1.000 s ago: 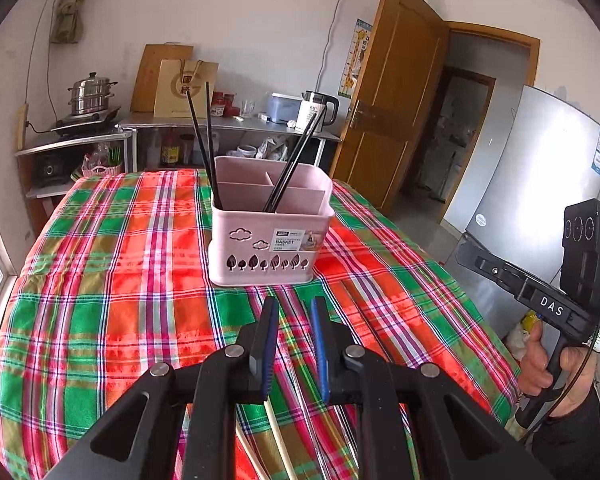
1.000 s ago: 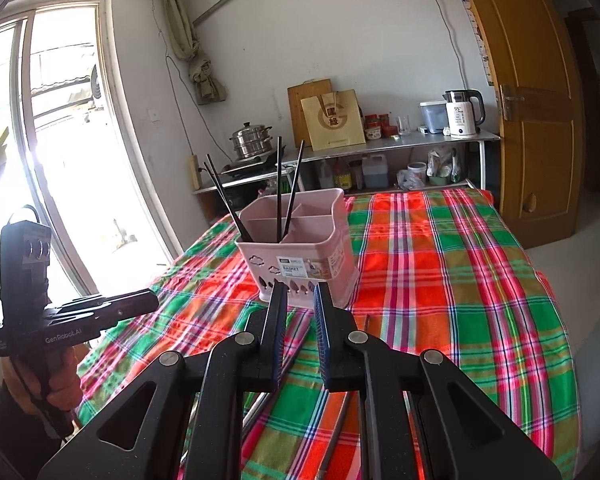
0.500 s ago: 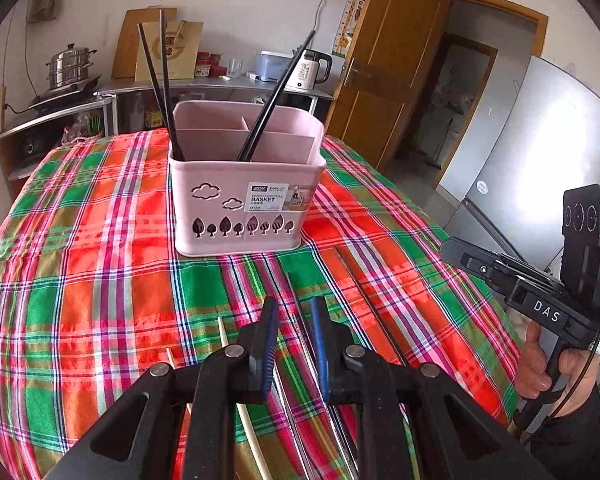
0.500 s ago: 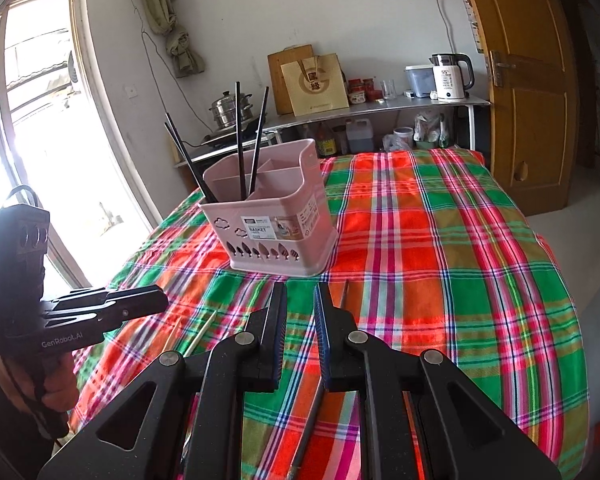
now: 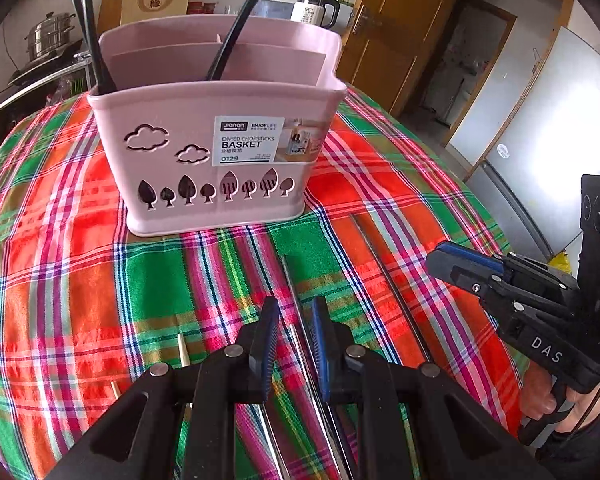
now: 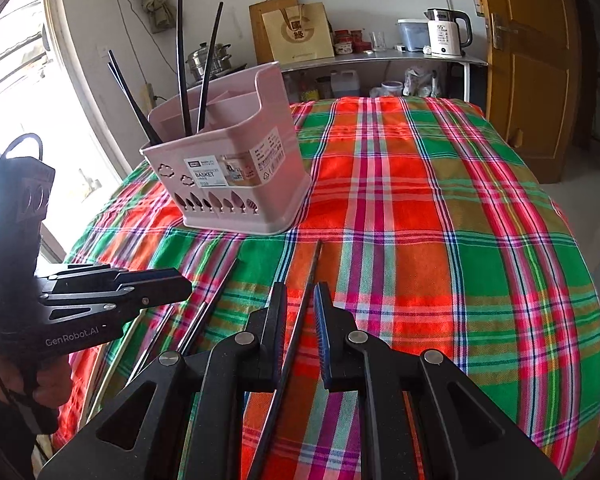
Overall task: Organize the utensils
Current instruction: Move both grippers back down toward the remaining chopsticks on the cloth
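Now both grippers, left (image 5: 293, 312) and right (image 6: 300, 298), tilted down over chopsticks (image 6: 296, 332); jaws narrowly apart, gripping nothing.

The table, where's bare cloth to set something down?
Free: the tablecloth right of the pink basket, back to the shelf. Crowded: the near strip before the basket, where chopsticks lie under the left gripper and right gripper.

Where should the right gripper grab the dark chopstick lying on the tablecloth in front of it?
Probably on the near stretch of the dark chopstick, coming down from above with one finger on each side. It lies flat on the plaid tablecloth, thin and pointing toward the pink basket, already lined up between the right gripper fingers.
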`<state>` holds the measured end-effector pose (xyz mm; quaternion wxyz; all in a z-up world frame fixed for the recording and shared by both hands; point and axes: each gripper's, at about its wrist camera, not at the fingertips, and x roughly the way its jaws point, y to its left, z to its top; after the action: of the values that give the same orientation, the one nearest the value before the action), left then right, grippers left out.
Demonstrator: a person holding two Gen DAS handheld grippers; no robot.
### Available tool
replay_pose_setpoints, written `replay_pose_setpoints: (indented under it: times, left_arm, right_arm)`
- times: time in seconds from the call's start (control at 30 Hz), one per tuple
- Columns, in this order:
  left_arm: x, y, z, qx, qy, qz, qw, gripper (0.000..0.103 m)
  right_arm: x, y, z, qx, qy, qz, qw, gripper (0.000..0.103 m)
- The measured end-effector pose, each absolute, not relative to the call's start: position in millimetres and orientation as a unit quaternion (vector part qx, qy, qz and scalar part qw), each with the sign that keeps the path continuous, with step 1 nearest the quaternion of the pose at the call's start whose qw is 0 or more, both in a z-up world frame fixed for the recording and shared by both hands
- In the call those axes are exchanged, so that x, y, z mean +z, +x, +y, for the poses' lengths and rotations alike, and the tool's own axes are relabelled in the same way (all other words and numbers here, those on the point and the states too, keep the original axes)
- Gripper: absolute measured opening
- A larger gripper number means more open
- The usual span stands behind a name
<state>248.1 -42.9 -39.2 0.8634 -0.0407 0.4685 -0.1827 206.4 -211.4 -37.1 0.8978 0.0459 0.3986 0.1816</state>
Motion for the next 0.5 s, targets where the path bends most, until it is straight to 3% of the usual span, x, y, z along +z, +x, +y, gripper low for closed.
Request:
replay_pose_setpoints:
  times: [0.5]
  left_arm:
    - [-60,273,-58,-0.176,-0.034,0.486,0.856,0.016]
  right_arm:
    - [-65,247,-196,0.174,0.015,0.44,0.881,0.014]
